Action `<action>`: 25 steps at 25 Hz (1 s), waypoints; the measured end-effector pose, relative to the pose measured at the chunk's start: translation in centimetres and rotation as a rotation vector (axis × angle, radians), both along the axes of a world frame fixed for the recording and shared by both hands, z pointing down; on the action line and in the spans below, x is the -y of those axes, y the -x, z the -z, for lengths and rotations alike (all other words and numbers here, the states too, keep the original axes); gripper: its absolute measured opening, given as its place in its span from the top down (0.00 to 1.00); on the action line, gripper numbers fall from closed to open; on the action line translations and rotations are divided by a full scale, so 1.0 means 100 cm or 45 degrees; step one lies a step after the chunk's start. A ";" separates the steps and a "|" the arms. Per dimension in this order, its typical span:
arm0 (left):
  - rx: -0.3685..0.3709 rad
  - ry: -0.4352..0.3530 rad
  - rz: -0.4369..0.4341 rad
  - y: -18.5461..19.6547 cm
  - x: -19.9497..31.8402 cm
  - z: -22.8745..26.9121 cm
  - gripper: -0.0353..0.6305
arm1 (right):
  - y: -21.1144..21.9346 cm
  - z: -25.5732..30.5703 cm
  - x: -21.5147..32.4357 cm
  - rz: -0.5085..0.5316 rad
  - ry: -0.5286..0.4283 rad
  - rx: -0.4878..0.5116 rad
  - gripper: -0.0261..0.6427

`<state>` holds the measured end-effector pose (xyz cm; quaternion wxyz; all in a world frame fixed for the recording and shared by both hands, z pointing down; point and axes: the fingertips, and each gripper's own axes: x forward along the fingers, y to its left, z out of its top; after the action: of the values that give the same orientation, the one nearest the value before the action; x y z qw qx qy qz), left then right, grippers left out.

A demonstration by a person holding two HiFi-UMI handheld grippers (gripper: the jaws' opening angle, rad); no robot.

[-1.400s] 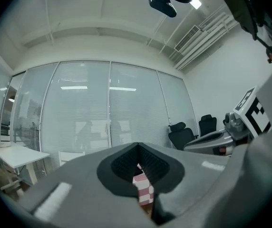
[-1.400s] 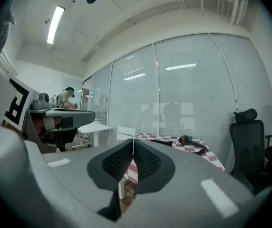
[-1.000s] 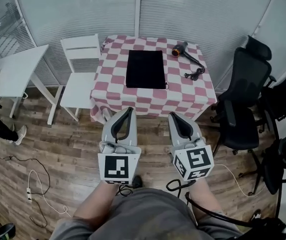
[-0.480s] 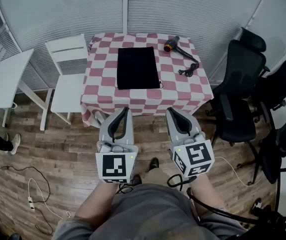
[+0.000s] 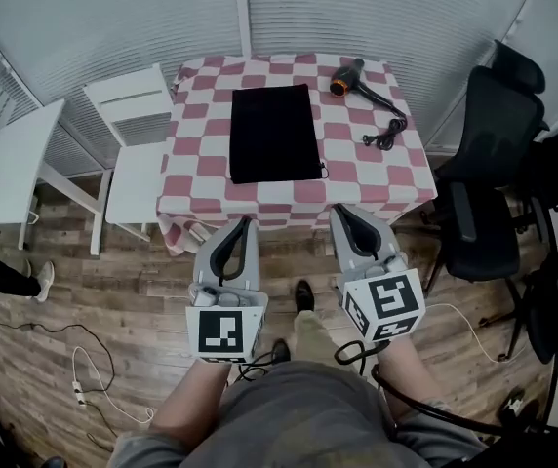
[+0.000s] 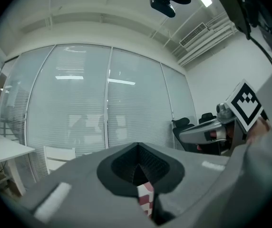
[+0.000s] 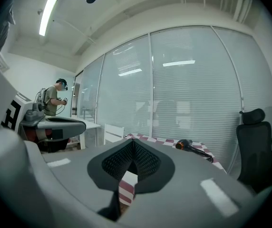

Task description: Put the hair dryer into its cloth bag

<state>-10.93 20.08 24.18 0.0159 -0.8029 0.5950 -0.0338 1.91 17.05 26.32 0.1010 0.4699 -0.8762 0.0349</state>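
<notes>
Overhead, shows left gripper and right gripper side by side over open wood floor, short of the checked table's near edge; cloth bag flat mid-table, hair dryer apart at the far right corner. From the left gripper, shows jaws pressed together, empty, white chair off left. From the right, likewise closed on nothing, office chair at right.

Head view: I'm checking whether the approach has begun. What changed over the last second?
The person stepped toward the pink-checked table, which now looks nearer. The left gripper and right gripper came along, jaws together, holding nothing. The black cloth bag and the black hair dryer lie untouched on it, apart.
</notes>
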 end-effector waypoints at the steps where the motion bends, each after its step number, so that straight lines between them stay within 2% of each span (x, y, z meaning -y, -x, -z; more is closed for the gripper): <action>1: 0.001 0.014 -0.002 -0.001 0.008 -0.001 0.95 | 0.000 -0.003 0.009 0.006 0.010 0.006 0.92; 10: 0.081 0.105 0.015 -0.013 0.089 -0.031 0.95 | -0.004 -0.047 0.093 0.073 0.132 0.057 0.92; 17: 0.099 0.133 0.053 -0.020 0.141 -0.036 0.95 | -0.001 -0.057 0.147 0.130 0.155 0.066 0.90; 25: 0.132 0.115 0.092 -0.030 0.177 -0.028 0.95 | -0.002 -0.050 0.186 0.204 0.135 0.086 0.89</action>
<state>-7.89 2.36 26.94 0.0092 -0.7779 0.6199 -0.1027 2.07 -1.54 31.32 0.0986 0.3909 -0.9108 0.0890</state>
